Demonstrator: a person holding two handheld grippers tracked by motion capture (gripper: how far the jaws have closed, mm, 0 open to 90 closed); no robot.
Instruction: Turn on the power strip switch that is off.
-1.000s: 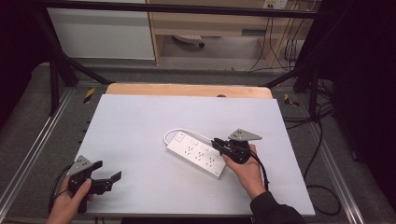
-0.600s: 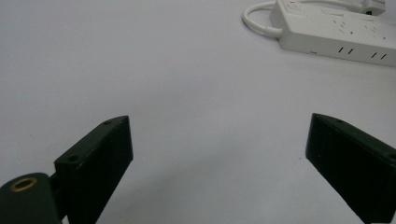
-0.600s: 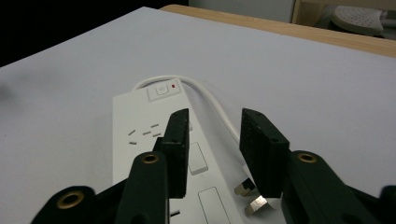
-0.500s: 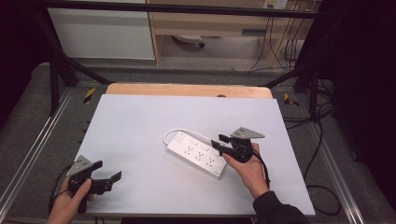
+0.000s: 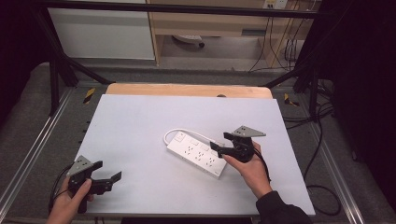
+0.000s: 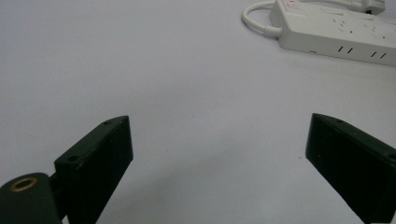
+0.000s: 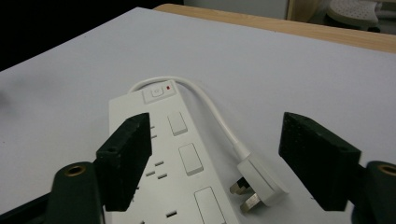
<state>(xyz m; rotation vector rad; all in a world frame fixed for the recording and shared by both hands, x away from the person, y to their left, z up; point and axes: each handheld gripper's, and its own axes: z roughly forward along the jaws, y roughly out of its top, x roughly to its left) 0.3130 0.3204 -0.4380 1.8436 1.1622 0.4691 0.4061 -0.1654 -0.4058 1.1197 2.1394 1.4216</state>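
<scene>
The power strip [image 7: 159, 154] is seen lengthwise between the wide-spread jaws of the nearer right gripper [image 5: 223, 142], its plug [image 7: 259, 182] just inside 1 jaw.

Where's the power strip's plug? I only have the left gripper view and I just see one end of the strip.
Observer: The plug lies on the table beside the power strip, prongs up, in the right gripper view.
Operator: Is the right gripper holding anything?
Observer: No. The right gripper is open, its jaws over the strip and plug, gripping nothing.
Operator: Is the strip switched on?
Observer: Cannot tell; there is a small red mark beside the switch at its cable end.
</scene>
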